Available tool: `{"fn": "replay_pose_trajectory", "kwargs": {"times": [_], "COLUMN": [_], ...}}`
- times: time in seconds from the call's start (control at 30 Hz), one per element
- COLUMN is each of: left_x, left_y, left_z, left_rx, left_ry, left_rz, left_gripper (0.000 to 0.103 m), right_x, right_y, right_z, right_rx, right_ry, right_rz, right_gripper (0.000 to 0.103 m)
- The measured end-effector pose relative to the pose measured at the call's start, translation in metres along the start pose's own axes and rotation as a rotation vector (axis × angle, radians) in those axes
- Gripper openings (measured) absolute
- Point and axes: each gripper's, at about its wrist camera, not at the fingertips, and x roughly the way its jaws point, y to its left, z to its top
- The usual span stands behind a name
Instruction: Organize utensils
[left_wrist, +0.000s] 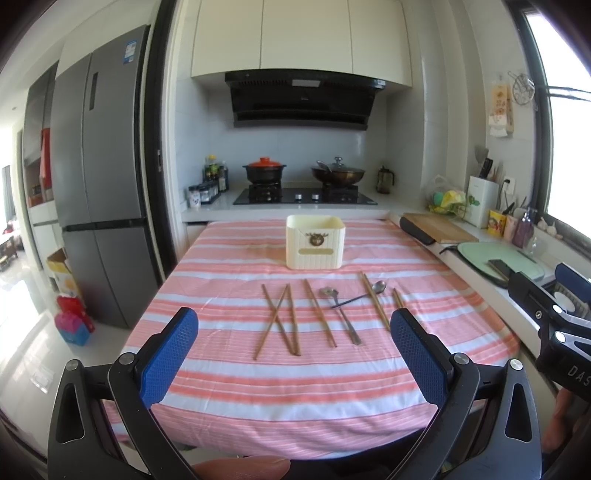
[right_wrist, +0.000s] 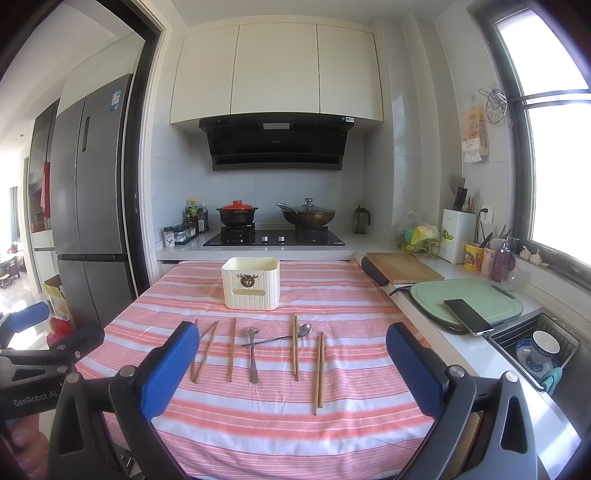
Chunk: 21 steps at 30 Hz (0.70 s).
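On a pink-striped tablecloth (left_wrist: 258, 398), wooden chopsticks (left_wrist: 320, 313) and two crossed spoons (left_wrist: 345, 317) lie before a cream utensil holder (left_wrist: 315, 242) (apparently empty); the left gripper (left_wrist: 293, 356) and right gripper (right_wrist: 291, 373) hover with fingers spread, holding nothing.

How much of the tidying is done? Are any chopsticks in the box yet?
None that I can see. Nothing looks done: the brown wooden chopsticks and two silver metal spoons lie on the pink striped tablecloth. Nothing is in hand: the left gripper and right gripper are open. Everything must still go into the cream ribbed plastic box.
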Motion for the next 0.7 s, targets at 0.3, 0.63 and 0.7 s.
{"fn": "replay_pose_trajectory", "kwargs": {"times": [0.3, 0.63, 0.7], "left_x": [0.0022, 0.0060, 0.0066], "left_y": [0.0004, 0.0015, 0.0020], "left_z": [0.0023, 0.0030, 0.0018], "left_rx": [0.002, 0.001, 0.002], "left_ry": [0.006, 0.014, 0.016], "left_rz": [-0.001, -0.003, -0.005], "left_gripper": [0.103, 0.103, 0.103], "right_x": [0.0024, 0.0036, 0.0039], "right_y": [-0.0002, -0.0003, -0.0007], "right_z": [0.0014, 0.0005, 0.0007], "right_rx": [0.001, -0.001, 0.000], "right_ry": [0.003, 0.008, 0.010], "right_rz": [-0.002, -0.003, -0.004], "right_gripper": [0.103, 0.103, 0.103]}}
